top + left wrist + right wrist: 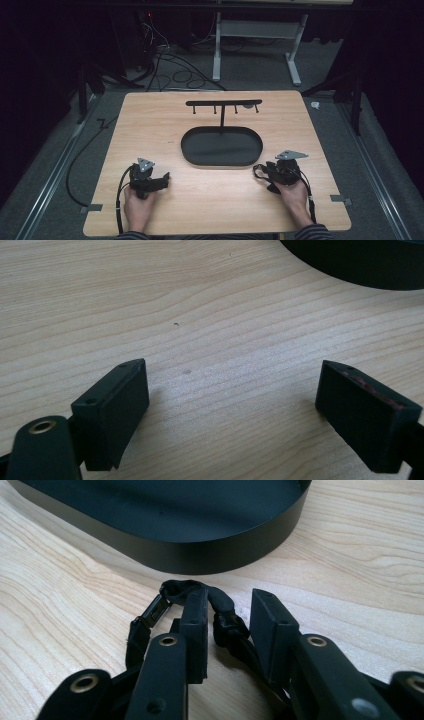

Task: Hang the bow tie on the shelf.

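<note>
A black strap with a buckle point(150, 614) lies on the wooden table, and my right gripper point(229, 611) is shut on it, with its loop point(258, 171) sticking out to the left of the jaws. A black oval tray point(221, 163) sits mid-table just beyond, and its wall point(200, 555) is close in front of the right gripper. From the tray rises a thin post with a hook bar point(223, 103). My left gripper point(161, 180) rests at the front left. Its fingers are wide open point(232, 390) over bare wood, with nothing between them.
The tray's edge point(350, 270) shows at the upper right of the left gripper view. The table point(150, 125) stands on grey carpet, with cables and a white frame's legs point(217, 55) behind it. A person's hands hold both grippers near the front edge.
</note>
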